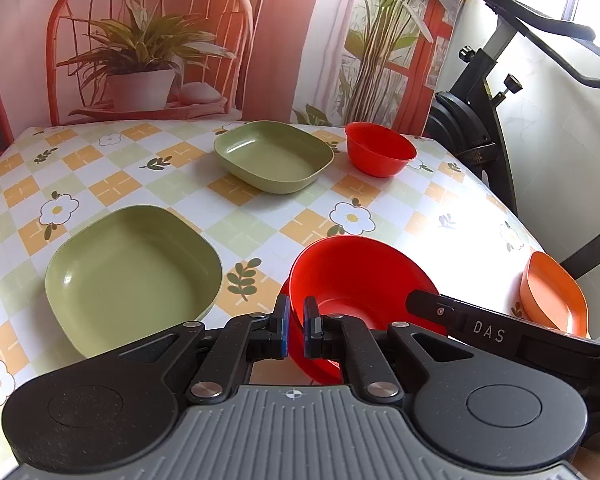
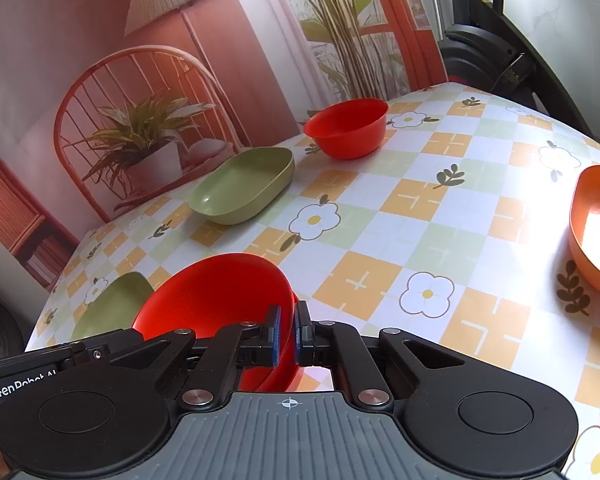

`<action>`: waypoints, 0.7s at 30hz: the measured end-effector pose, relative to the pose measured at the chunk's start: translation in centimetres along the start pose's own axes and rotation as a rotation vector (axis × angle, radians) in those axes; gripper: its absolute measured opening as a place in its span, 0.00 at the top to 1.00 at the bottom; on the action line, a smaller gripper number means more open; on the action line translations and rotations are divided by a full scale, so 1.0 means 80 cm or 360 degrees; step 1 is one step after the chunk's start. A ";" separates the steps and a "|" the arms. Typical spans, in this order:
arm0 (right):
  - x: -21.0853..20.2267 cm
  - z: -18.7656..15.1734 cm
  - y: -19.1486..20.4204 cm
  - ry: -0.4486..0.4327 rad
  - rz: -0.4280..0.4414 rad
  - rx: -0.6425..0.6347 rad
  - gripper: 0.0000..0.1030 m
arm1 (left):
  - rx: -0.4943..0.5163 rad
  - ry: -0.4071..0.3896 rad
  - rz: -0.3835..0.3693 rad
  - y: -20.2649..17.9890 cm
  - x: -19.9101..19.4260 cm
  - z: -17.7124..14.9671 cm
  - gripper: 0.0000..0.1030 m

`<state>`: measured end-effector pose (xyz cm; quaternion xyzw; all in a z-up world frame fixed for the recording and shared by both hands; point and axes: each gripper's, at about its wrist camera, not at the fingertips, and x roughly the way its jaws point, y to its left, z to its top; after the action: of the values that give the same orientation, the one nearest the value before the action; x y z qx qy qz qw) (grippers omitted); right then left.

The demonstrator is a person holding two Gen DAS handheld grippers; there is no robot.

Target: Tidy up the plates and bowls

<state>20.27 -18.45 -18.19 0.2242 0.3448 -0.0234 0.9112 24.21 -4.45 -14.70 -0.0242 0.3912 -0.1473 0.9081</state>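
A red bowl (image 1: 360, 276) (image 2: 216, 292) sits tilted near the table's front edge, held from two sides. My left gripper (image 1: 296, 328) is shut on its near-left rim. My right gripper (image 2: 287, 332) is shut on the opposite rim, and its black body (image 1: 500, 332) reaches in from the right. A second red bowl (image 1: 380, 148) (image 2: 346, 126) stands at the far side. Left of that bowl lies a green plate (image 1: 274, 156) (image 2: 244, 186). Another green plate (image 1: 132, 276) (image 2: 112, 304) lies close on the left. An orange plate (image 1: 552, 292) (image 2: 596, 220) rests at the right edge.
The table (image 1: 240, 232) (image 2: 420, 208) has a checked floral cloth. A printed backdrop of a chair and plants hangs behind it. A black exercise bike (image 1: 484, 120) (image 2: 484, 52) stands just past the right edge.
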 end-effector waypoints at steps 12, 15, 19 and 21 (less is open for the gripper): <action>0.000 -0.001 0.005 -0.0009 -0.0042 -0.0059 0.93 | 0.0015 0.0014 0.0002 0.000 0.004 -0.003 0.92; 0.000 -0.001 0.005 -0.0009 -0.0047 -0.0069 0.93 | 0.0009 0.0021 -0.0002 0.001 0.005 -0.004 0.92; 0.001 -0.001 0.006 -0.0008 -0.0052 -0.0081 0.93 | 0.0005 0.0033 -0.0001 0.002 0.007 -0.005 0.92; 0.001 -0.001 0.007 -0.0008 -0.0051 -0.0078 0.93 | 0.0003 0.0037 -0.0001 0.003 0.008 -0.006 0.92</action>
<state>20.35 -17.91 -18.08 0.1961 0.3466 -0.0302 0.9168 24.35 -4.39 -15.48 -0.0219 0.4016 -0.1483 0.9035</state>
